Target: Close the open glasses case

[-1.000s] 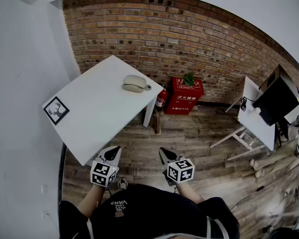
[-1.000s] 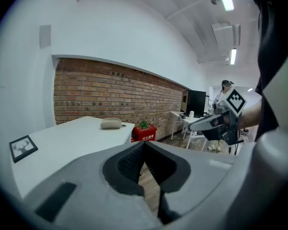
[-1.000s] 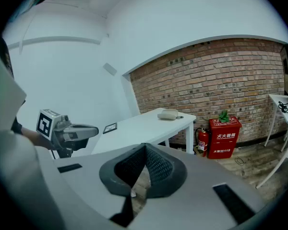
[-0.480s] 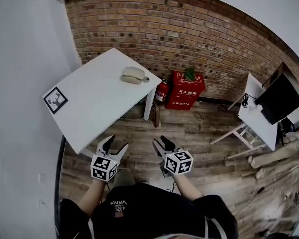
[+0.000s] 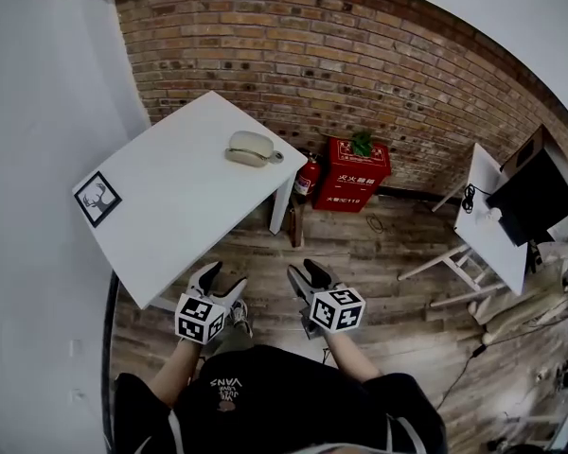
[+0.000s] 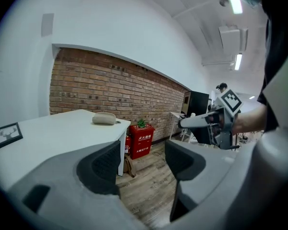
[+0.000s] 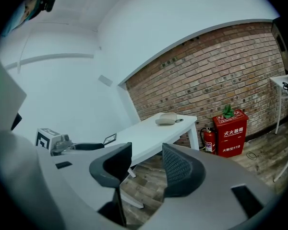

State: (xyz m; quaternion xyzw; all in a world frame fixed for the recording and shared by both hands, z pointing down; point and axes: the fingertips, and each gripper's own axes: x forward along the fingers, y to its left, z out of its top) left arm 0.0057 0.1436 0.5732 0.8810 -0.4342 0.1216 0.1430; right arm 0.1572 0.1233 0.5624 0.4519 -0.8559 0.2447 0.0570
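Note:
A beige glasses case lies near the far corner of the white table. It also shows in the left gripper view and the right gripper view, far from both grippers. My left gripper hovers over the wooden floor just off the table's near edge, its jaws open with nothing between them. My right gripper hangs beside it over the floor; its jaws are opening and hold nothing. Each gripper is visible in the other's view: the right gripper, the left gripper.
A small framed deer picture lies on the table's left side. A red box topped by a plant and a fire extinguisher stand against the brick wall. Another white table with a monitor stands at the right.
Both grippers' jaws have gone from shut to open. Both hands have shifted a little over the floor near the table's edge.

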